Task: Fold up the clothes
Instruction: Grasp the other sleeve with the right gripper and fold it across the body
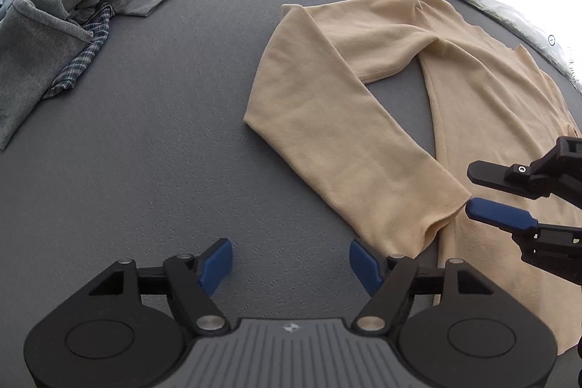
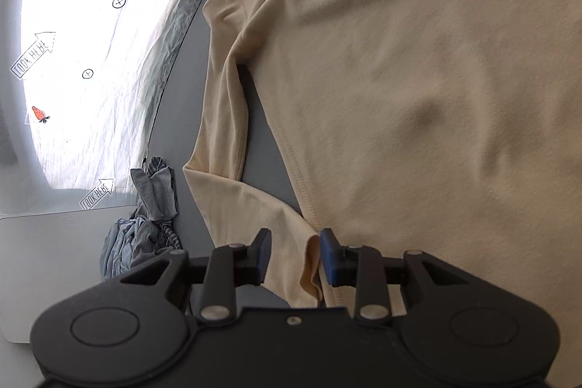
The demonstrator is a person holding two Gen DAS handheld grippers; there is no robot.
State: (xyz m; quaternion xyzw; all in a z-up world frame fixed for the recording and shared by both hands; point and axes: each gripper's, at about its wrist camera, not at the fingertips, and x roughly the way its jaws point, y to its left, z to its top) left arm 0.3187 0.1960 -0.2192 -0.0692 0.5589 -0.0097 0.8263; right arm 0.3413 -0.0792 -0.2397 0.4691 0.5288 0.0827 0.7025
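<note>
A beige long-sleeved top (image 1: pixel 473 90) lies flat on the dark grey table (image 1: pixel 163 133), one sleeve (image 1: pixel 327 133) bent so its cuff lies by the body. My left gripper (image 1: pixel 291 266) is open and empty above bare table, just left of that cuff. My right gripper (image 1: pixel 473 191) comes in from the right, open, its fingertips at the cuff edge. In the right wrist view the top (image 2: pixel 418 79) fills the frame and the right gripper (image 2: pixel 295 255) is open with the cuff (image 2: pixel 309 264) between its fingers.
A pile of grey, pale blue and plaid clothes (image 1: pixel 54 24) lies at the table's far left; it also shows in the right wrist view (image 2: pixel 145 228). A white sheet with carrot prints (image 2: pixel 91 60) lies beyond the table edge. A grey slab (image 2: pixel 47 260) sits nearby.
</note>
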